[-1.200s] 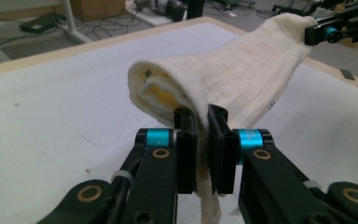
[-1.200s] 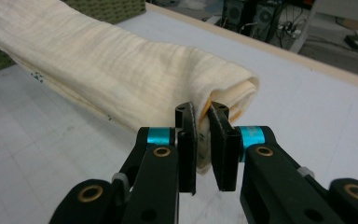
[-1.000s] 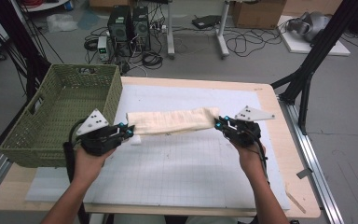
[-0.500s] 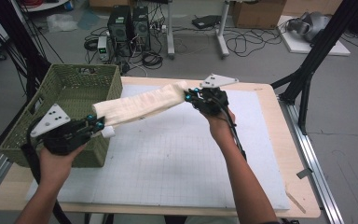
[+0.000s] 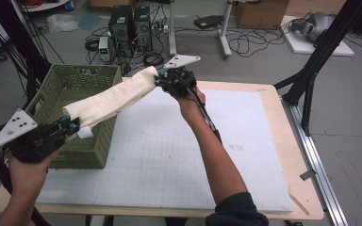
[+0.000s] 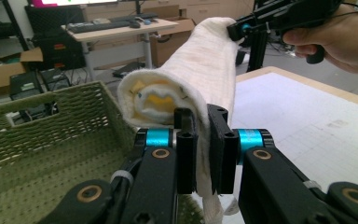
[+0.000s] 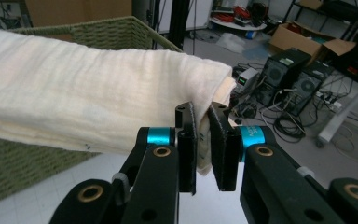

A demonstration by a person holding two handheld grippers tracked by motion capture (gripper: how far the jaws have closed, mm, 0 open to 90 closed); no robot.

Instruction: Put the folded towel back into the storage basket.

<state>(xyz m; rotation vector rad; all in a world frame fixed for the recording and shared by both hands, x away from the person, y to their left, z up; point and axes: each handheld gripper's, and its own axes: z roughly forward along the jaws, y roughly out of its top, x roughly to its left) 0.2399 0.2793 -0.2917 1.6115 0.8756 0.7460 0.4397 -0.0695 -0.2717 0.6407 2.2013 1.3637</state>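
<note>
- Two grippers carry one rolled cream towel [image 5: 111, 96], stretched in the air above the green basket [image 5: 56, 92] and its right rim.
- At the basket's near corner, the left gripper [image 5: 73, 128] has its black jaws clamped on the towel's lower end [image 6: 205, 140].
- Soft, crinkled cloth forms a long roll, with yellow folds showing inside its open end.
- Woven and rectangular, the basket stands on the white gridded mat [image 5: 169, 160].
- Beyond the basket's far right corner, the right gripper [image 5: 159, 80] is pinched on the towel's upper end [image 7: 205, 135].
</note>
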